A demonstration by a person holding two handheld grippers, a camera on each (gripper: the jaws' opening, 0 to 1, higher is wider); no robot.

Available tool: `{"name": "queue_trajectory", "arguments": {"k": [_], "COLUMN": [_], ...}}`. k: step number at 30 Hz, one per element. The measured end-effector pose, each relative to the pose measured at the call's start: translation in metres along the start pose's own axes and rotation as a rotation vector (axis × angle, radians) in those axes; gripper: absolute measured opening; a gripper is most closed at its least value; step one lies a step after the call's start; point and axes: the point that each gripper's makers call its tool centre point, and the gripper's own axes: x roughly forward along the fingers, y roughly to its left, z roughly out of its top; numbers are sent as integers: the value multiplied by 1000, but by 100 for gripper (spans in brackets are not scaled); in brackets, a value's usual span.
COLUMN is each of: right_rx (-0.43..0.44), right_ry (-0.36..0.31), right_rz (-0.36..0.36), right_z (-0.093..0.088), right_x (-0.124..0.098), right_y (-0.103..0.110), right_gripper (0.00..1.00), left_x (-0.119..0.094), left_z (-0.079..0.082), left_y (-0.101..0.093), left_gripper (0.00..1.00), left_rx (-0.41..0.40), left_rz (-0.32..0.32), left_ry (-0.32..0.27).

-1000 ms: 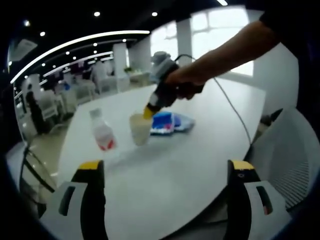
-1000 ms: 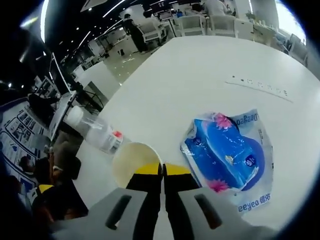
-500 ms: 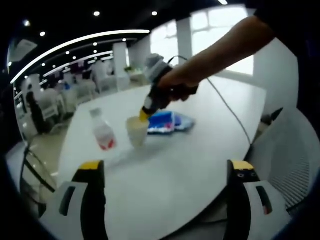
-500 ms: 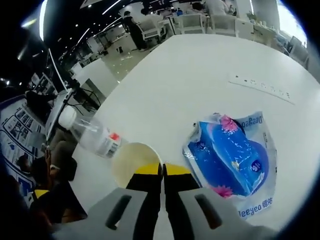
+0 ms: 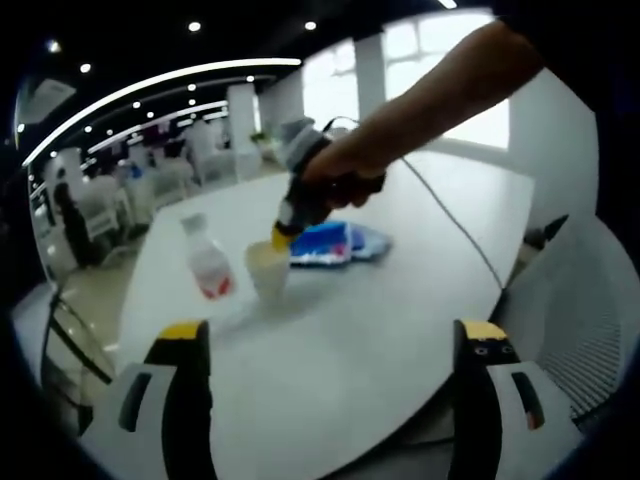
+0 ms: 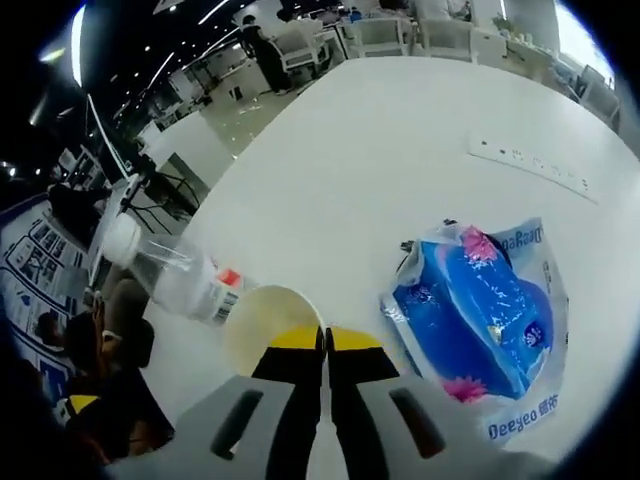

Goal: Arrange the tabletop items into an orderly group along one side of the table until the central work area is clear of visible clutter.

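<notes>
Since 1.0 s ago my right gripper (image 5: 281, 236) has carried the paper cup (image 5: 267, 270) leftward, nearer the bottle (image 5: 207, 266); jaws pinched together on the cup's rim, presumably to group it beside the bottle. Left gripper (image 5: 325, 345) hangs back over the bench (image 5: 340, 330), jaws wide apart, empty. Count, left to right: one bottle, one cup, one blue tissue pack (image 5: 322, 243).

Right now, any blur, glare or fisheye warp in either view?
Left gripper view: soft throughout, the right gripper, paper cup and bottle smeared; windows blown out behind the arm; table edge bowed. Right gripper view: sharper, tissue pack print legible; mild sheen on its wrapper; strong warp at the edges.
</notes>
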Motion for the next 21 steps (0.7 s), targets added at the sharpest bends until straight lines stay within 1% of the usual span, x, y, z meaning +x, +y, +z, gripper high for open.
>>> {"name": "queue_trajectory", "arguments": {"k": [3, 21], "right_rx": [11, -1], "right_ry": [1, 19], "right_rz": [1, -2], "right_z": [2, 3], "right_x": [2, 9], "right_y": [1, 9], "right_gripper": [0, 1], "left_x": [0, -1], "left_z": [0, -1], "left_y": [0, 3], "left_gripper": [98, 98], "left_rx": [2, -4], "left_rz": [0, 6], "left_ry": [2, 1]}}
